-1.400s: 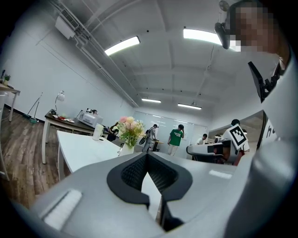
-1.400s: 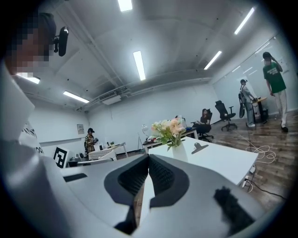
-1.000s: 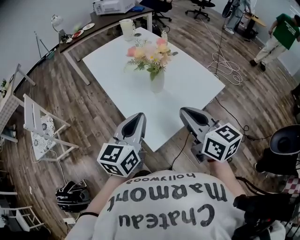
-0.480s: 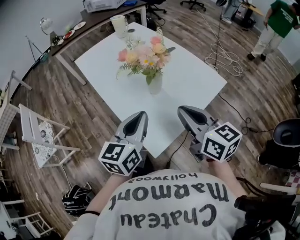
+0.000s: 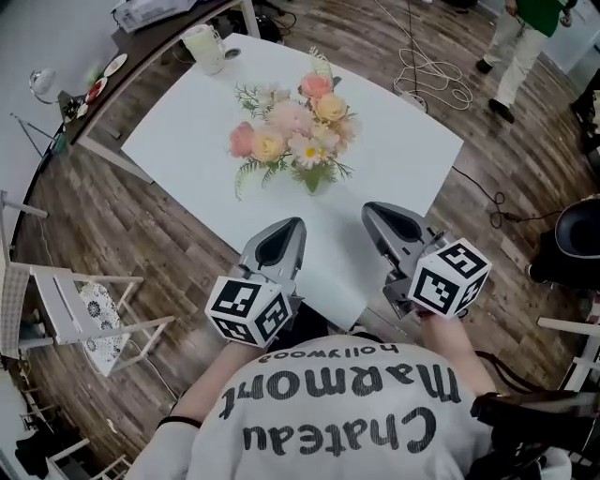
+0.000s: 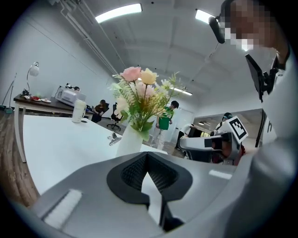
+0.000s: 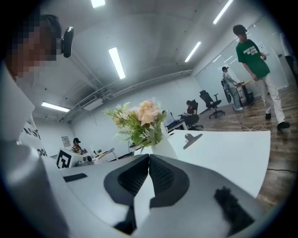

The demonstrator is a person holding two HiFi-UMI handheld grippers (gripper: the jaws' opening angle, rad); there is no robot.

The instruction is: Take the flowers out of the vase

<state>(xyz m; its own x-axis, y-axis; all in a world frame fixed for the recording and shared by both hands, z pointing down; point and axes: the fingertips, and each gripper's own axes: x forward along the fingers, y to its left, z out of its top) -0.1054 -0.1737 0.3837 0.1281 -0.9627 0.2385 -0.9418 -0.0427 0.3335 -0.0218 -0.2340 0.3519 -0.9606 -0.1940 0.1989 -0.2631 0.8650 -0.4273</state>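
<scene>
A bouquet of pink, peach and white flowers (image 5: pixel 295 136) with green leaves stands in a white vase (image 6: pixel 129 142) on the white table (image 5: pixel 187 131). From the head view the blooms hide nearly all of the vase. My left gripper (image 5: pixel 292 225) is shut and empty over the table's near edge, short of the flowers. My right gripper (image 5: pixel 372 208) is beside it, also shut and empty. In the left gripper view the shut gripper (image 6: pixel 147 156) points at the vase. The right gripper view shows the flowers (image 7: pixel 139 120) and vase (image 7: pixel 163 148) just beyond the shut gripper (image 7: pixel 149 158).
A white pitcher (image 5: pixel 203 47) stands at the table's far corner and a binder clip (image 6: pixel 113 138) lies near the vase. A dark desk (image 5: pixel 141 47) lies behind. A white folding chair (image 5: pixel 94 314) stands left, cables (image 5: pixel 427 75) lie on the floor, and a person (image 5: pixel 525 28) stands far right.
Both grippers have come forward and lower over the table's near edge. The flowers now lie nearer and lower in the head view. Both sets of jaws stayed shut.
</scene>
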